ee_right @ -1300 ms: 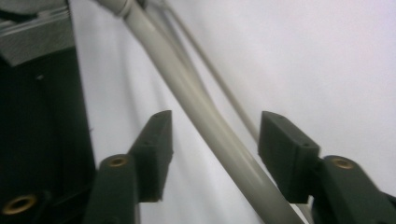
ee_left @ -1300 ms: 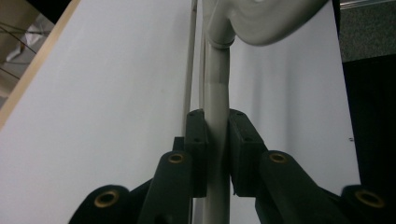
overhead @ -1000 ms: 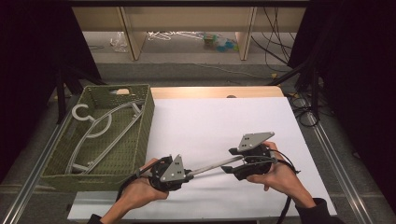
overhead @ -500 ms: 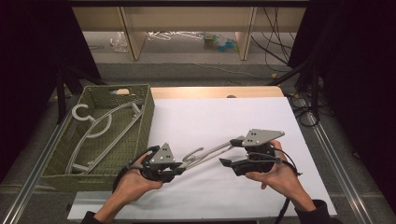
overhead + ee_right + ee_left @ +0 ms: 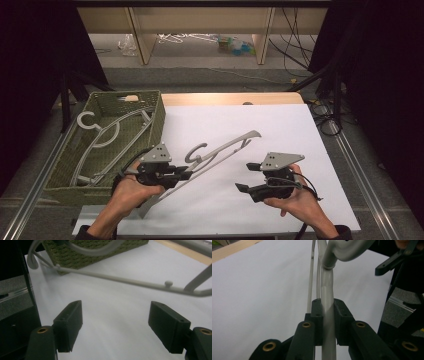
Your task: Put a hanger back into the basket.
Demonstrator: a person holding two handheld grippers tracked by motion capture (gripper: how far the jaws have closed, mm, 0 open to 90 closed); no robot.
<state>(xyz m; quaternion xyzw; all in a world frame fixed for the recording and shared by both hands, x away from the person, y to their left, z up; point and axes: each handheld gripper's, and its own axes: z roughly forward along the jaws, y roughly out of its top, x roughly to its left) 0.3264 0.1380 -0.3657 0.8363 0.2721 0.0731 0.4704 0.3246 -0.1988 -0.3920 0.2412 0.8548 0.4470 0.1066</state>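
Note:
A grey plastic hanger [image 5: 225, 150] slants over the white sheet, hook [image 5: 196, 150] up and its far end raised toward the right. My left gripper [image 5: 188, 174] is shut on the hanger's lower arm; in the left gripper view both pads clamp the grey bar [image 5: 327, 305] at the left gripper [image 5: 327, 312]. My right gripper [image 5: 245, 178] hovers to the right of the hanger, apart from it. Its jaws have just been opening and nothing is between them. In the right gripper view the right gripper [image 5: 116, 320] stands wide, with the hanger's thin bar [image 5: 130, 282] beyond it.
A green woven basket [image 5: 156, 120] stands at the left and holds other grey hangers [image 5: 100, 135]. The white sheet [image 5: 290, 125] covers the table, with a strip of wooden tabletop [image 5: 230, 98] behind. Metal rails run along both sides.
The right gripper has let go of the hanger's end and its jaws now stand apart. The left gripper has lifted the hanger and swung it left, toward the basket.

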